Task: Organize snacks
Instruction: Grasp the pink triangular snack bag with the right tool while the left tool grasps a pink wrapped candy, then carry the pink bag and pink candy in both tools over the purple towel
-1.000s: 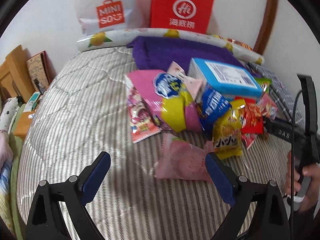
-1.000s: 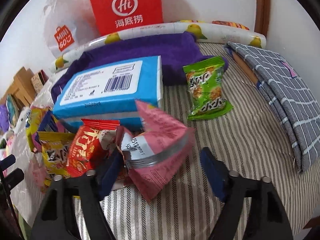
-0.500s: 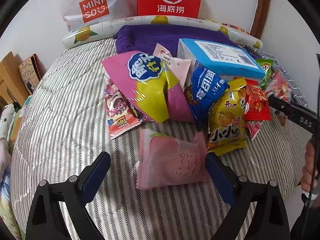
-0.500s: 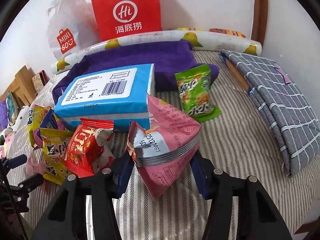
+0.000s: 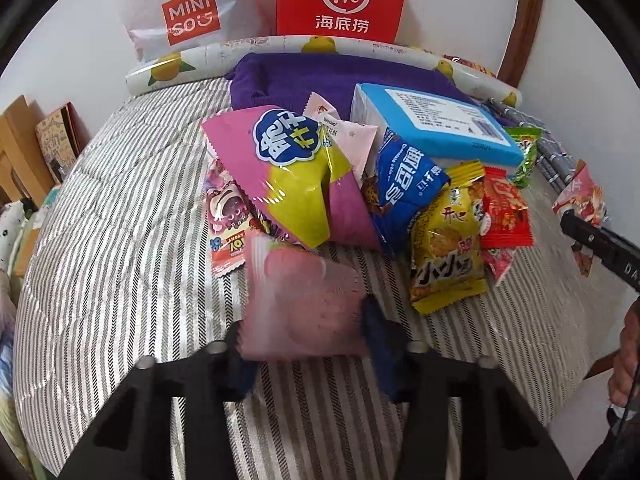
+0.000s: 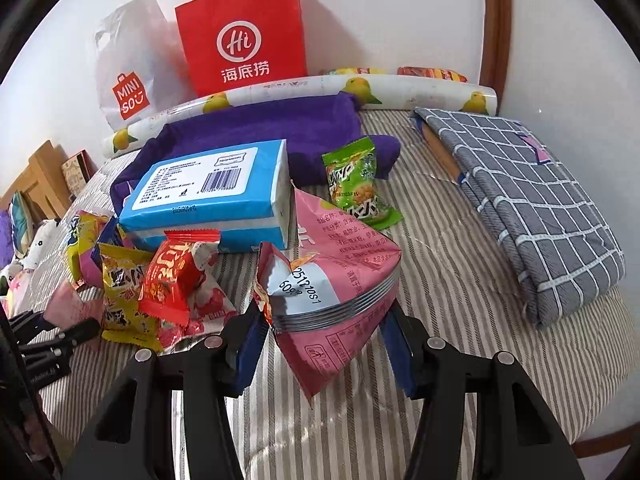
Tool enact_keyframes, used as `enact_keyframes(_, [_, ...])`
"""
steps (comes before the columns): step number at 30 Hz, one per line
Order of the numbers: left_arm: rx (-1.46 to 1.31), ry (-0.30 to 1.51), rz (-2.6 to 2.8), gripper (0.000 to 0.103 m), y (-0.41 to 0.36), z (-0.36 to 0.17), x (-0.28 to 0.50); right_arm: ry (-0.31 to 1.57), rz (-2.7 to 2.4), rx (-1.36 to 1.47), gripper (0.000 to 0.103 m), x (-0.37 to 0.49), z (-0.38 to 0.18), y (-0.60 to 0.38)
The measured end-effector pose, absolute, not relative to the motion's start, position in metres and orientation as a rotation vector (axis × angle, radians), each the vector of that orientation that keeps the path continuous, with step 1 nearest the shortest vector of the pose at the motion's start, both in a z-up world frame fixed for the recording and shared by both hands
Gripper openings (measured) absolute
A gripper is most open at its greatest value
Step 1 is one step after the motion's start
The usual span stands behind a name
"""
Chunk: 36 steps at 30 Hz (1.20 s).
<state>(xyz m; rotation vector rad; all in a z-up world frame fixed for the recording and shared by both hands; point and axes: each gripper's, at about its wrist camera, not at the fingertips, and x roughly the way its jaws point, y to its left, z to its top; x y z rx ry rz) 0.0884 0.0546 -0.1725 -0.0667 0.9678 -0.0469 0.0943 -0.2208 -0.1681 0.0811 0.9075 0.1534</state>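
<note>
A pale pink packet (image 5: 304,296) lies on the striped bed cover just in front of the snack pile. My left gripper (image 5: 306,340) is closing on it, and both pads touch its sides. The pile holds a large pink-and-yellow bag (image 5: 288,176), a blue bag (image 5: 404,192), a yellow packet (image 5: 444,248), a red packet (image 5: 504,212) and a blue box (image 5: 432,128). My right gripper (image 6: 324,332) is shut on a pink snack bag (image 6: 340,280), held tilted just above the cover. A green packet (image 6: 356,184) lies beyond it.
A red paper bag (image 6: 240,40) and a white shop bag (image 6: 128,76) lean on the wall behind a lemon-print roll (image 6: 304,88). A purple cloth (image 6: 260,128) lies under the box. A folded grey checked cloth (image 6: 532,200) is at the right, wooden furniture (image 5: 16,148) at the left.
The left jaws have come in from wide open onto the pale pink packet. The right jaws closed on the pink bag and raised it a little, away from the pile.
</note>
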Motion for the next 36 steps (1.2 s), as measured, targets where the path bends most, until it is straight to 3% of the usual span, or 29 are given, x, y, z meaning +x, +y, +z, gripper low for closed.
enact_keyframes(18, [-0.093,0.875,-0.073,0.037,0.067,-0.113,0.067,0.838,0.141,0.082,0.054,0.069,-0.113,-0.22])
enact_keyframes(36, [-0.073,0.822,-0.08,0.037,0.069,-0.062,0.125,0.804,0.145,0.067,0.054,0.115,-0.078,-0.213])
